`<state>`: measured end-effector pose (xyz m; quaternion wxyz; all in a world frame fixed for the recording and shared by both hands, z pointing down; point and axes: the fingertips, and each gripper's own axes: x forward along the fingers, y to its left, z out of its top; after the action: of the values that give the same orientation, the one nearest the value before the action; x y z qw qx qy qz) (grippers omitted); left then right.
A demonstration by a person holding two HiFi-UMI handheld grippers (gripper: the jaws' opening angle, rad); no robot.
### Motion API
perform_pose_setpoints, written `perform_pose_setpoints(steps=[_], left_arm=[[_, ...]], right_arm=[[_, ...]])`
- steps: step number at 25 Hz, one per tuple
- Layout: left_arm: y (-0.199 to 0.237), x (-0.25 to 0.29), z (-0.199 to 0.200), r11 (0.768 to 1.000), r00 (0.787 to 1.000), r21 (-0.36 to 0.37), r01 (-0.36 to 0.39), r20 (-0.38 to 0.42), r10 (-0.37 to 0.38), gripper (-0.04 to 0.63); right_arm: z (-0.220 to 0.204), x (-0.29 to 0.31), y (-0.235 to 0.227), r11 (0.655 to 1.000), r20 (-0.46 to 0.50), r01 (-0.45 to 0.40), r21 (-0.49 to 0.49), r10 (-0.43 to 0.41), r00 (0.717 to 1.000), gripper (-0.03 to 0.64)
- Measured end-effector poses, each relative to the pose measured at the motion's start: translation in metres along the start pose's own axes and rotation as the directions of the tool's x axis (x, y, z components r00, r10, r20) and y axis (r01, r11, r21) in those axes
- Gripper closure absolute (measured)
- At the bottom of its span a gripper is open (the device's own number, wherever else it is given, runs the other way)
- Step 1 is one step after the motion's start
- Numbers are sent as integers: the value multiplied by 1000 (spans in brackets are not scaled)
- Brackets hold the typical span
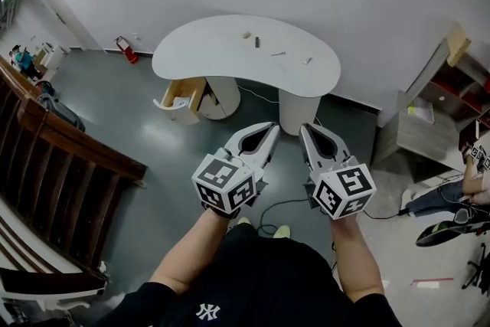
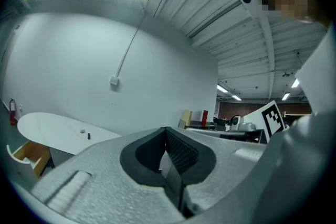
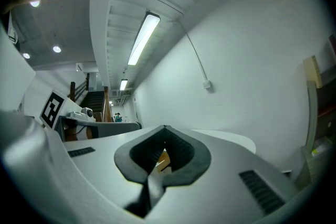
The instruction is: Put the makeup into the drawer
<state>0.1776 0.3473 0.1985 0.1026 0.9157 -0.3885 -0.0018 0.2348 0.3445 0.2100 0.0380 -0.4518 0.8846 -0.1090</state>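
A white kidney-shaped table (image 1: 230,65) stands ahead on the grey floor. Several small makeup items lie on its top: a pale piece (image 1: 246,34), a dark stick (image 1: 258,41), a thin one (image 1: 278,53) and another (image 1: 308,60). Below the table's left end a wooden drawer (image 1: 182,94) stands pulled open. My left gripper (image 1: 269,128) and right gripper (image 1: 306,128) are held side by side, well short of the table and pointing level at it. Both are shut and hold nothing. The left gripper view shows the tabletop with two items (image 2: 85,134) and the drawer (image 2: 31,155) far off.
A dark wooden stair railing (image 1: 69,165) runs along the left. A red fire extinguisher (image 1: 126,50) leans by the far wall. Wooden shelving (image 1: 440,99) stands at the right, with a person's legs (image 1: 448,199) near it. A cable (image 1: 276,210) trails on the floor.
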Motion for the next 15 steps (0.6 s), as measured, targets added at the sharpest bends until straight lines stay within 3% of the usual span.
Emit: perform_pose_setpoints(steps=[8,15], left_arm=[[-1,15,-1,1000,1000,7,12,-3,-12,585],[25,36,-3,999,999,-13,33,-11,-33,586]], right_arm=[[-1,5,-11,1000,-10,6,-8,-6,1000,603],[-5,31,-22,1000,-32,25,-14,-25,999,603]])
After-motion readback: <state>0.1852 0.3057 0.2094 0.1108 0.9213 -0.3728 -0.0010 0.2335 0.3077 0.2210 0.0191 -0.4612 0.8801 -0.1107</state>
